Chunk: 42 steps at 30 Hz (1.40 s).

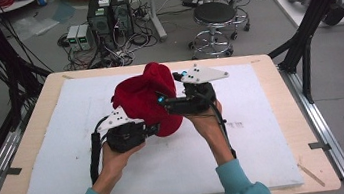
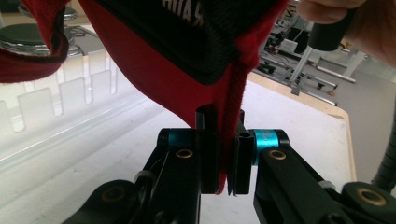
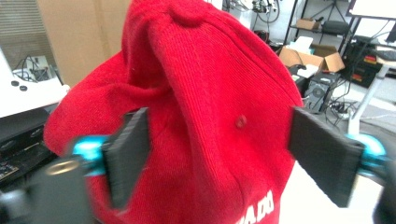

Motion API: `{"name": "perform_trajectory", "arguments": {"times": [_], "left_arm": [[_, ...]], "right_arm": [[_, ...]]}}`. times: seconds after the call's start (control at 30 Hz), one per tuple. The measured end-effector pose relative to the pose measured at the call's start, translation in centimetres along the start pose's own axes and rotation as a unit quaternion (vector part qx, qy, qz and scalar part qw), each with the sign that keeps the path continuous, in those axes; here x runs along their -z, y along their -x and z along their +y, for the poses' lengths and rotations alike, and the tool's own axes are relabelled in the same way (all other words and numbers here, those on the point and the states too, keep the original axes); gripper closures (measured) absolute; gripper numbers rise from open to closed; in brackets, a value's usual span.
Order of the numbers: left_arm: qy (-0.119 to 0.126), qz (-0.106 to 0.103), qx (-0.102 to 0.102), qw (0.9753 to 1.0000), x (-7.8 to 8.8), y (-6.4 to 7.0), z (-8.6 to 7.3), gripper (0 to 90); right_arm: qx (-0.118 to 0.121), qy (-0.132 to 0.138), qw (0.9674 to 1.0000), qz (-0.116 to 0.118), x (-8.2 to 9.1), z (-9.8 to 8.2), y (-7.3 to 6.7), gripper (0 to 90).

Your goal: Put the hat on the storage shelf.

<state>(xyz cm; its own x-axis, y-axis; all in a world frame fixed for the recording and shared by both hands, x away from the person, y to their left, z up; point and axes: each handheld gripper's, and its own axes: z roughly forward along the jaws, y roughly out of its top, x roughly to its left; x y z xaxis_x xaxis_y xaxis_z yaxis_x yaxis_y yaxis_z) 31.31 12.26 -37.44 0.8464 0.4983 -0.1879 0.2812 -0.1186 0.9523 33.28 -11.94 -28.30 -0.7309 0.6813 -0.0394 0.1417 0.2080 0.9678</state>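
Holding the red cap (image 1: 147,100) above the table's middle, the left gripper (image 2: 224,161) pinches its lower edge at six o'clock while the right gripper (image 3: 219,154), jaws spread wide around the crown, should re-close gently without tugging the fabric loose.

light: even, indoor, soft shadows | glare: pale table (image 1: 65,141) washed out | blur: right gripper (image 3: 219,154) jaws smeared, backgrounds soft

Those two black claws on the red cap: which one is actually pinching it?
The left gripper: its jaws are clamped shut on the red cap's edge. The right gripper has its jaws spread wide around the cap.
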Motion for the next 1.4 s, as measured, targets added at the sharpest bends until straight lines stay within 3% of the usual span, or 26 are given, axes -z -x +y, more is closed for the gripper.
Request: {"name": "perform_trajectory", "arguments": {"times": [0.07,0.13,0.2,0.47,0.73,0.9,1.0,1.3,1.4], "left_arm": [[0.000,0.006,-0.001,1.0000,0.2,-0.2,0.0,85.1],[0.002,0.012,-0.001,0.9999,0.5,-0.5,0.1,85.1],[0.001,0.017,-0.003,0.9999,0.6,-0.6,0.3,85.1],[-0.006,0.057,-0.028,0.9980,1.5,-2.2,2.2,85.1],[-0.006,0.098,-0.052,0.9938,1.6,-3.8,4.9,85.1],[-0.016,0.129,-0.066,0.9894,1.0,-4.7,6.1,85.1],[-0.017,0.140,-0.065,0.9879,0.8,-5.1,6.4,85.1],[-0.036,0.180,-0.076,0.9801,-0.8,-7.3,7.2,85.0],[-0.051,0.195,-0.087,0.9756,-1.3,-8.2,7.0,85.0]], "right_arm": [[-0.004,-0.006,0.9999,-0.008,0.1,-0.1,0.0,9.9],[-0.002,-0.003,1.0000,-0.001,0.4,-0.3,0.2,9.2],[-0.001,-0.005,1.0000,-0.007,0.7,-0.6,0.1,0.4],[-0.014,-0.013,0.9996,-0.023,2.9,-2.8,1.4,0.4],[-0.031,-0.018,0.9984,-0.045,5.8,-5.2,2.7,0.4],[-0.035,-0.030,0.9974,-0.056,7.2,-6.8,3.1,0.4],[-0.037,-0.021,0.9973,-0.059,7.9,-7.5,3.3,0.4],[-0.059,-0.022,0.9945,-0.084,10.5,-11.4,4.0,0.5],[-0.069,-0.008,0.9942,-0.082,11.0,-12.8,4.1,0.4]]}}
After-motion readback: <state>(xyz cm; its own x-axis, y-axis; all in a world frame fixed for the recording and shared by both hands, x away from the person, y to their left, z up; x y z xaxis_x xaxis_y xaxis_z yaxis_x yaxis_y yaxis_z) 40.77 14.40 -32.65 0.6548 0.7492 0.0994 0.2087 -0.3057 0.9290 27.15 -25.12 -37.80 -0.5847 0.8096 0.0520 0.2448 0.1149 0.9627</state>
